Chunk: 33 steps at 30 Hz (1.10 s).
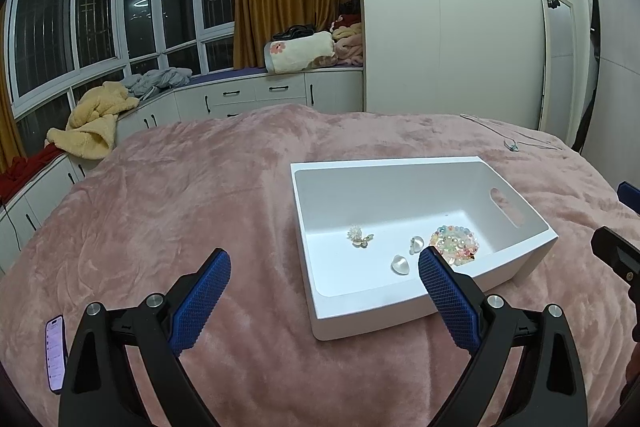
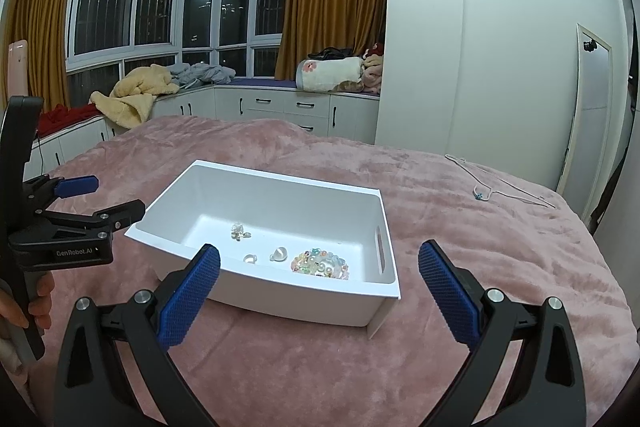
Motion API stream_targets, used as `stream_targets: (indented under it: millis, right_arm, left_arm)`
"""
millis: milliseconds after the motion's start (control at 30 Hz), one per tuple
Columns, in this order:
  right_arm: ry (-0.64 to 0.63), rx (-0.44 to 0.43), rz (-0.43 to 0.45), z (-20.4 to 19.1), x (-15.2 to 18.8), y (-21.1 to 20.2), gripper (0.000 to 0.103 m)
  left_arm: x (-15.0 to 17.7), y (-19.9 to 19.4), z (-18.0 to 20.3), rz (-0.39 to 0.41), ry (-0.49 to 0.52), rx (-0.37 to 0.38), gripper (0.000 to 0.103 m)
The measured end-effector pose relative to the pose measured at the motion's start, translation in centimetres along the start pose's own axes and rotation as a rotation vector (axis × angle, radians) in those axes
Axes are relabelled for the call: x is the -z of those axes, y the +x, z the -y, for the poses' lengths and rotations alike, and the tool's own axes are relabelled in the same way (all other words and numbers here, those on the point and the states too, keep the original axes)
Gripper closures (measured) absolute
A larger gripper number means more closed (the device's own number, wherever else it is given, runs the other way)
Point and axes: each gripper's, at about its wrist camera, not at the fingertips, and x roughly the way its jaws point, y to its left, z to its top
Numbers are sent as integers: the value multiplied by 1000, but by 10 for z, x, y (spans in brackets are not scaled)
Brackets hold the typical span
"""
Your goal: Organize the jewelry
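Note:
A white box sits on the pink bedspread. It holds a colourful bead bracelet, two clear heart stones and a small floral earring piece. A thin silver necklace lies on the bed beyond the box. My left gripper is open and empty at the box's near left corner; it also shows in the right wrist view. My right gripper is open and empty in front of the box.
A phone lies on the bedspread at lower left. Low white cabinets with piled blankets and clothes run under the windows. A white wardrobe stands behind the bed.

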Motion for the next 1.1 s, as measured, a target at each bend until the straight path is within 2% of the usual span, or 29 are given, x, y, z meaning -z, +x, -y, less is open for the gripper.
stream_targets:
  millis: [900,1100]
  right_arm:
    - [-4,-1,-4,-1,1,1,5]
    - [-3,-2,-6,-2,3,2,5]
  left_arm:
    - [1,0,0,-10,-11,12,7]
    - [1,-2,0,7,0,9,7]
